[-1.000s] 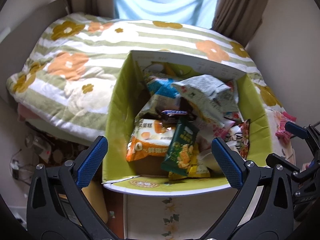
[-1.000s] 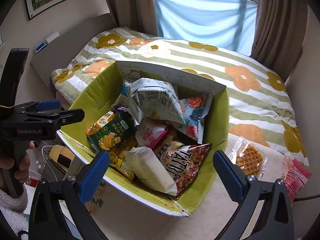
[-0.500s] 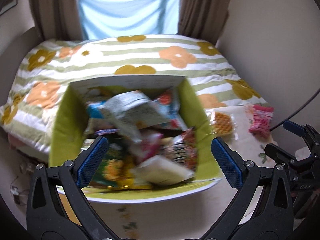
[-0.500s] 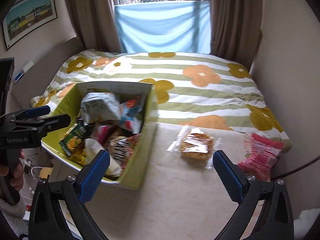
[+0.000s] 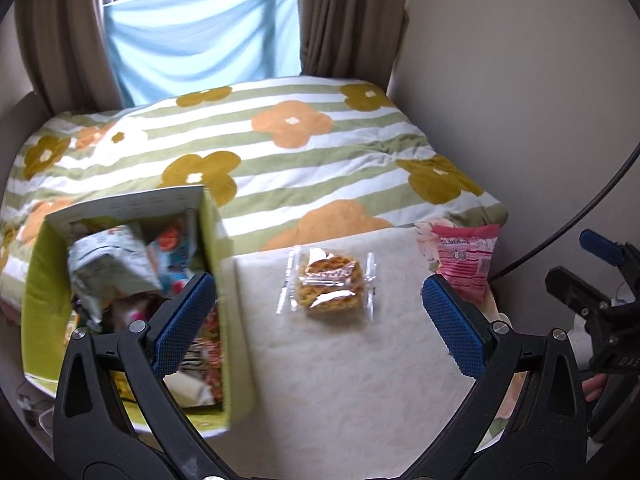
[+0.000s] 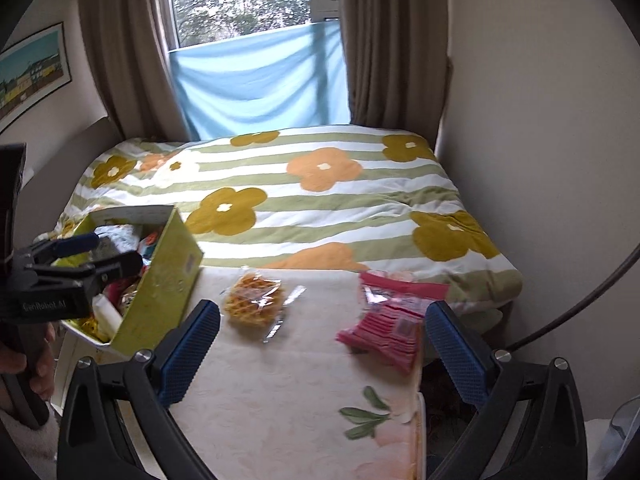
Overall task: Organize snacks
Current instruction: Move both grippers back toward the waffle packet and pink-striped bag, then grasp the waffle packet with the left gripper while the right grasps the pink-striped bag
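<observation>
A green cardboard box (image 5: 230,312) (image 6: 168,284) full of snack packets stands at the table's left end. A waffle in clear wrap (image 5: 330,282) (image 6: 254,302) lies on the cream tablecloth to its right. Further right, at the table's edge, lies a pink snack packet (image 5: 466,258) (image 6: 390,322). My left gripper (image 5: 320,324) is open and empty, hovering just short of the waffle. My right gripper (image 6: 322,356) is also open and empty, with the waffle and pink packet just ahead of its fingers. In the right wrist view the left gripper (image 6: 76,256) shows at the left, over the box.
A bed with a green-striped flowered quilt (image 5: 280,152) (image 6: 320,196) lies right behind the table. A plain wall (image 5: 520,120) stands close on the right. Curtains and a blue cloth (image 6: 260,84) hang at the window. A black cable (image 5: 560,232) curves past on the right.
Both views have swung right, away from the box's inside. The waffle and pink packet now sit near the middle, and the box has slid to the left. Both grippers stay open.
</observation>
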`<action>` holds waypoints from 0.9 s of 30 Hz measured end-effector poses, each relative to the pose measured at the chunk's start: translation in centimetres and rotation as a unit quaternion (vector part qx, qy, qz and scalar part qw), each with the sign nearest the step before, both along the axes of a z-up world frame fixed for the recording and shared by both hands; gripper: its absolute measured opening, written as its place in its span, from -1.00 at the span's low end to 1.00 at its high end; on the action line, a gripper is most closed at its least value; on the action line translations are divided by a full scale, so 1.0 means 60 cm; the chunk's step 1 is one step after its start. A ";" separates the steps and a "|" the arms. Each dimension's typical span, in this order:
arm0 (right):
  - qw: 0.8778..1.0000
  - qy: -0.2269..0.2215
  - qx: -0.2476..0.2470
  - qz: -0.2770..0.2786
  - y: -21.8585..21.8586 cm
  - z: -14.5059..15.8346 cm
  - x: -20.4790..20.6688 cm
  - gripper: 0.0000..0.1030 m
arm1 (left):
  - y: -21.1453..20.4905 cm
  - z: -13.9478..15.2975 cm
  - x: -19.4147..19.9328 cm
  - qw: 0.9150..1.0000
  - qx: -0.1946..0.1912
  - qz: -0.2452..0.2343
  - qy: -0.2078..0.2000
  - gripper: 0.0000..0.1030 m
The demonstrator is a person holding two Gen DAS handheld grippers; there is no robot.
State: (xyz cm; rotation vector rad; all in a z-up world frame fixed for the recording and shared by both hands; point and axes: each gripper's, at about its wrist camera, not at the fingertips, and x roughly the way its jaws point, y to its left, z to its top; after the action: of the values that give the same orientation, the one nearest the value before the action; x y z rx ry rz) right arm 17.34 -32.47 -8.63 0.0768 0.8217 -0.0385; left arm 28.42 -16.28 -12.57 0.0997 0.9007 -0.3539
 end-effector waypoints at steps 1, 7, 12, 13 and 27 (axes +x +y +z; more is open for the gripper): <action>1.000 0.000 0.003 -0.006 -0.015 -0.007 0.003 0.99 | -0.011 -0.006 0.002 1.000 0.004 -0.001 0.003 0.99; 0.999 0.015 0.027 -0.039 -0.067 -0.066 0.025 0.99 | -0.082 -0.075 0.030 0.999 0.024 -0.013 0.031 0.99; 0.994 0.028 0.042 -0.094 -0.090 -0.132 0.049 0.99 | -0.110 -0.153 0.069 0.998 0.032 -0.016 0.058 0.99; 0.993 0.034 0.045 -0.105 -0.094 -0.143 0.054 0.99 | -0.114 -0.169 0.074 0.997 0.034 -0.016 0.062 0.99; 0.986 0.041 0.038 -0.159 -0.079 -0.240 0.094 0.99 | -0.126 -0.316 0.140 0.989 0.088 -0.028 0.114 0.99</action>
State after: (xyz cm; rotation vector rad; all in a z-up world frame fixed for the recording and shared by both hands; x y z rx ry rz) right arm 22.98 -37.22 -23.04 0.2793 0.8863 -0.3127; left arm 36.84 -23.83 -31.55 0.2521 1.1568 -0.3420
